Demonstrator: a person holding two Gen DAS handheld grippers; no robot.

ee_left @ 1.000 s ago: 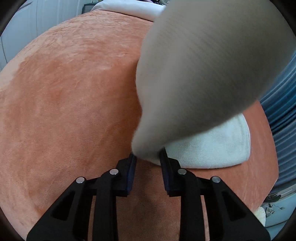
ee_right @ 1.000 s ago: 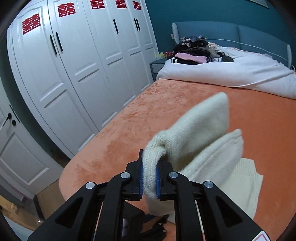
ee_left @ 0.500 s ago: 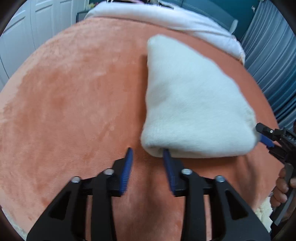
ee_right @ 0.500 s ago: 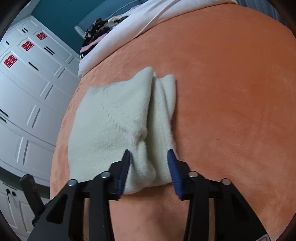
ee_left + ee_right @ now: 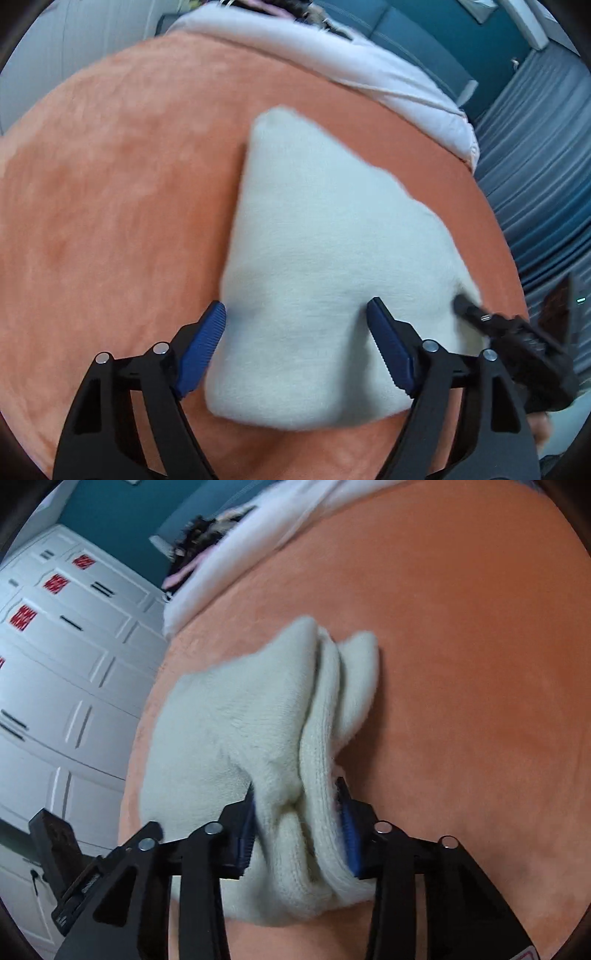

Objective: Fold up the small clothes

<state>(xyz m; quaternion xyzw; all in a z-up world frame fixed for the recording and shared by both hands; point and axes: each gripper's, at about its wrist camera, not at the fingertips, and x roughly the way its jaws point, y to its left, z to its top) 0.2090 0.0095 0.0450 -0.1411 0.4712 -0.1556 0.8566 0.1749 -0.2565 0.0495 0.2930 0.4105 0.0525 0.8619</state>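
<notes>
Two grippers on one cream garment (image 5: 332, 258), folded on the orange bed (image 5: 110, 184).
Left gripper (image 5: 295, 343) has just been opening wide, gripping nothing; right gripper (image 5: 295, 823) has just been closing, pinching the bunched edge. Next, I reckon: tug flat, release.

The left gripper (image 5: 297, 345) points steeply downward, its black fingers spread wide; the jaws have just been opening, and the blue ribbed pads (image 5: 201, 350) stand well apart, pressing on nothing. The right gripper (image 5: 299, 827) also tilts downward, and its jaws have just been closing: both blue pads (image 5: 347, 830) now press into cream knit fabric (image 5: 291, 812) bunched between them. In the left wrist view the right gripper's black fingers (image 5: 509, 332) reach in from the lower right edge, blurred, with part of a hand (image 5: 541, 424) beneath them.
</notes>
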